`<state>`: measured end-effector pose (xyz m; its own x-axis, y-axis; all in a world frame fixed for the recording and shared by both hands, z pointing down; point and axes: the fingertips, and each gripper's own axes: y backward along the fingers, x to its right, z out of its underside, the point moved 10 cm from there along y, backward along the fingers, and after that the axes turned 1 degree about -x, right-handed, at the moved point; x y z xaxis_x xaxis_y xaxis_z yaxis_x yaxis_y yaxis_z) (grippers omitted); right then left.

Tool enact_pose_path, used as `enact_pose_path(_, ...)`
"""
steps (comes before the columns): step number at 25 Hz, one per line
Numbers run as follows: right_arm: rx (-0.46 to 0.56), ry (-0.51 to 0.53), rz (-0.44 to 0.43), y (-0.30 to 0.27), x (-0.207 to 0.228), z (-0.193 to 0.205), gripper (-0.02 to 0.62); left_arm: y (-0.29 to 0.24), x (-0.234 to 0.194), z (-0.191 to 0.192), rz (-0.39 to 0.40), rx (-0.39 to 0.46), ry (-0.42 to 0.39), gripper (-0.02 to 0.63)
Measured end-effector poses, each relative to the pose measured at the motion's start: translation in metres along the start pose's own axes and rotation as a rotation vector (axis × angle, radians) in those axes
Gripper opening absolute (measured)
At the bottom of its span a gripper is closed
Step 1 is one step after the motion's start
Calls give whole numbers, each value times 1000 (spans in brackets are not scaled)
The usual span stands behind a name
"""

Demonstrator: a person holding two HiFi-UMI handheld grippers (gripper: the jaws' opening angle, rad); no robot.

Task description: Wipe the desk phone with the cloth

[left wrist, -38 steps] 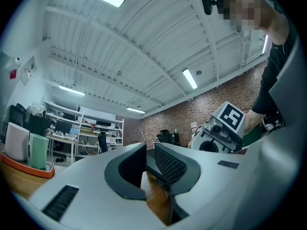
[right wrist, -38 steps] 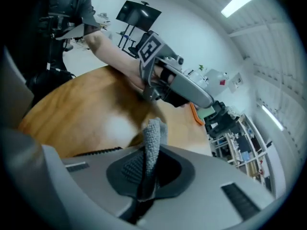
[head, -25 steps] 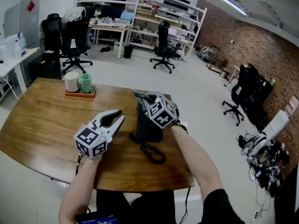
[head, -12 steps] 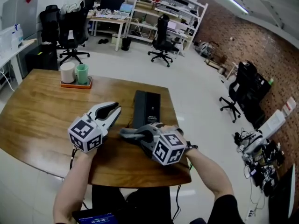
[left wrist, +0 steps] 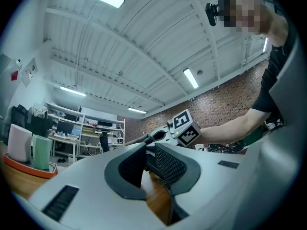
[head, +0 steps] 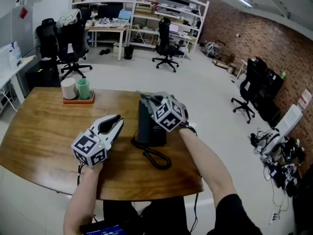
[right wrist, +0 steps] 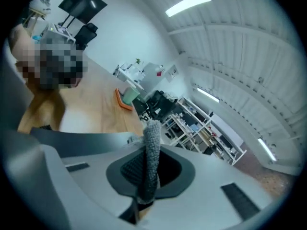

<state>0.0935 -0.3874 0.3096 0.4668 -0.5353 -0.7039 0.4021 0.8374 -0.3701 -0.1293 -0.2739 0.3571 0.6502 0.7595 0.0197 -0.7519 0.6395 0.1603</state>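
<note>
The black desk phone [head: 146, 127] lies on the wooden table [head: 44, 131], its coiled cord [head: 156, 158] trailing toward me. My right gripper [head: 145, 98] hovers over the phone's far end, shut on a grey cloth [head: 149, 100]. In the right gripper view the cloth [right wrist: 152, 145] stands up as a folded strip pinched between the pads, with the right gripper [right wrist: 149, 169] tight around it. My left gripper [head: 119, 117] rests left of the phone, pointing at it. Its jaws stand a little apart, and the left gripper [left wrist: 147, 152] holds nothing, with wood showing through the gap.
An orange tray [head: 77, 100] with a white cup [head: 68, 88] and a green cup [head: 83, 88] sits at the table's far left. The table's right edge [head: 188, 146] runs close beside the phone. Office chairs and shelves stand on the floor beyond.
The right gripper swept with the cloth from the phone's far end toward me, then back to the far end. The left gripper stayed beside the phone.
</note>
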Motion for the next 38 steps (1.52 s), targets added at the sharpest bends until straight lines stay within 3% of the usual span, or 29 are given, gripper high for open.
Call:
enact_pose_path(4,-14,78,-58,10,-17,7,26,-1,4,-5,6,-5,-5,41)
enact_pose_path(11,53,269,-346,77,-93,12,26,0,1,-5,6,-4,-7,41)
enact_pose_path(16,38,424,-522,112,-130,20,26,-1,1,-4,6,-1,-4,41)
enact_pose_path(18,55,405,-496,112,-119,18,26,-1,1,-3,7,-2,-4,41)
enact_pose_path(19,71,357,-442,107,-105,17,26,-1,1,-3,8,-4,-5,41)
enact_pose_path(23,95,86,-79,64,-25,7,26,0,-1,-2,4,-4,-3,41)
enact_pose_path(26,79,-28,59,30,10,0,26,1,-2,0,2,-3,0,41)
enact_pose_path(28,26,-27,50,8,10,8,26,2,-1,1,-2,1,3,41)
enact_pose_path(32,-18,75,-8,6,-7,8,25,1,3,-4,1,-3,-1,41)
enact_pose_path(38,3,208,-232,51,-55,18,25,1,1,-5,0,-1,-6,41)
